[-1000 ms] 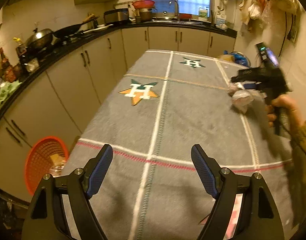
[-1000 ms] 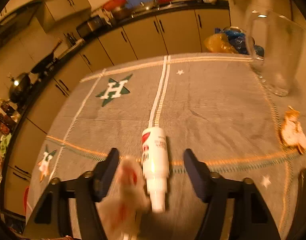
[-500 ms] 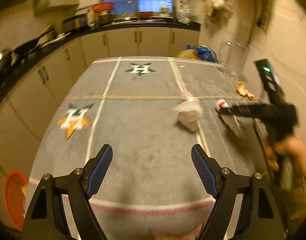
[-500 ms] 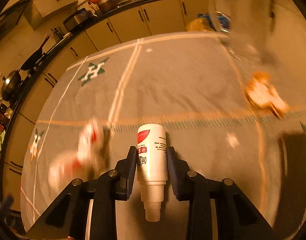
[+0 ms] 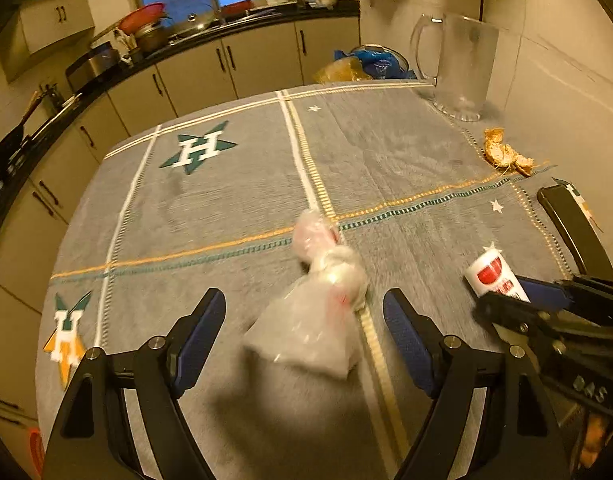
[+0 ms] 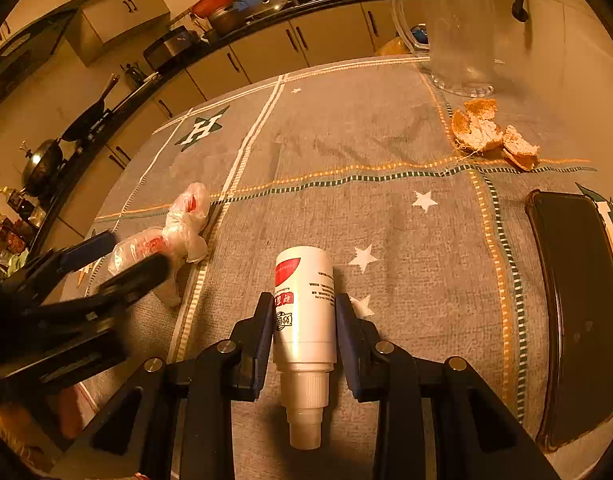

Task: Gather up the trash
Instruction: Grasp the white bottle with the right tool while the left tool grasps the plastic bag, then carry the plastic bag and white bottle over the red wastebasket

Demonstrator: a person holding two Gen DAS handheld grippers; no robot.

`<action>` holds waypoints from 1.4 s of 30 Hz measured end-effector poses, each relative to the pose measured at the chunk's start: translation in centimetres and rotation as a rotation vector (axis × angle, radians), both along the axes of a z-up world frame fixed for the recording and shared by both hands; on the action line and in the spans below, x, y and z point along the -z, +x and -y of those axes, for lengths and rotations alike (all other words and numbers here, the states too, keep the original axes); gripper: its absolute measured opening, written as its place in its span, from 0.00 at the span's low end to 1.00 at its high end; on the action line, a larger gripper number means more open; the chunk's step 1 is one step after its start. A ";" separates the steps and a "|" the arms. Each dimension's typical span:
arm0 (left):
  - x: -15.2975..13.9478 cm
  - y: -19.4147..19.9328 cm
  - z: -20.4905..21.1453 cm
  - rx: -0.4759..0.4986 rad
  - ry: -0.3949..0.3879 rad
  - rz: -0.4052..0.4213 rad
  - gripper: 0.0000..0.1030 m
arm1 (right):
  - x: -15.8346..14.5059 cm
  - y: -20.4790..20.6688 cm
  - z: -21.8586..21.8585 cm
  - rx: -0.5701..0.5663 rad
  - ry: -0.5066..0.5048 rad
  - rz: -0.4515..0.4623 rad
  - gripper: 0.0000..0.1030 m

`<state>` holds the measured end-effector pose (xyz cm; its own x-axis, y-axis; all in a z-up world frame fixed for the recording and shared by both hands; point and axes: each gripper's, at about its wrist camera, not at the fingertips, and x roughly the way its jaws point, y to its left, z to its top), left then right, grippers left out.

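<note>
A white bottle (image 6: 304, 316) with a red label lies on the grey tablecloth (image 6: 386, 152), and my right gripper (image 6: 304, 312) is shut on its body; the same bottle (image 5: 494, 276) shows at the right of the left wrist view. A crumpled clear plastic bag (image 5: 318, 300) with red print lies between the wide-apart fingers of my left gripper (image 5: 304, 320), which is open, its pads not pressing on it. In the right wrist view the bag (image 6: 170, 232) sits at the left with the left gripper (image 6: 118, 260) around its near end. Orange peel (image 6: 490, 136) lies farther back on the right.
A clear glass pitcher (image 5: 462, 68) stands at the table's far right corner. A black phone (image 6: 578, 300) lies along the right edge. Kitchen cabinets and a dark counter (image 5: 186, 44) with pans run behind and left. Coloured bags (image 5: 362, 64) sit beyond the far edge.
My right gripper has closed on the white bottle. My left gripper has swung right across the table to the plastic bag, which now lies between its open fingers.
</note>
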<state>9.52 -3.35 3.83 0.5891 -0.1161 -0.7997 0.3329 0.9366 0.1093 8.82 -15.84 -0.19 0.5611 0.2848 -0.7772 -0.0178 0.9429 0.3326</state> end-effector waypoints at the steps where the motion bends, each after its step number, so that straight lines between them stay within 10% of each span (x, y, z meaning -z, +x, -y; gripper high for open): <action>1: 0.2 0.3 0.2 0.000 -0.010 -0.005 0.78 | 0.0 0.0 0.1 -0.001 -0.001 0.002 0.32; 4: 0.6 0.8 0.5 0.003 -0.059 -0.041 0.75 | 0.1 -0.2 0.2 -0.004 -0.004 0.005 0.32; 6: 1.0 1.0 0.8 0.001 -0.074 -0.062 0.29 | 0.0 -0.3 0.1 -0.005 -0.012 0.009 0.32; 29: -6.8 -14.9 -7.9 -0.192 -0.197 0.099 0.30 | -0.7 -1.4 -0.2 -0.011 0.022 0.108 0.32; 42: -6.4 -20.7 -15.3 -0.399 -0.095 0.230 0.30 | -2.3 -4.3 -3.9 -0.039 0.031 0.102 0.32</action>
<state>-11.13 11.96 10.22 0.7633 0.0893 -0.6399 -0.0781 0.9959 0.0457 4.52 -11.94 2.12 0.6251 0.3310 -0.7069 -0.0893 0.9300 0.3566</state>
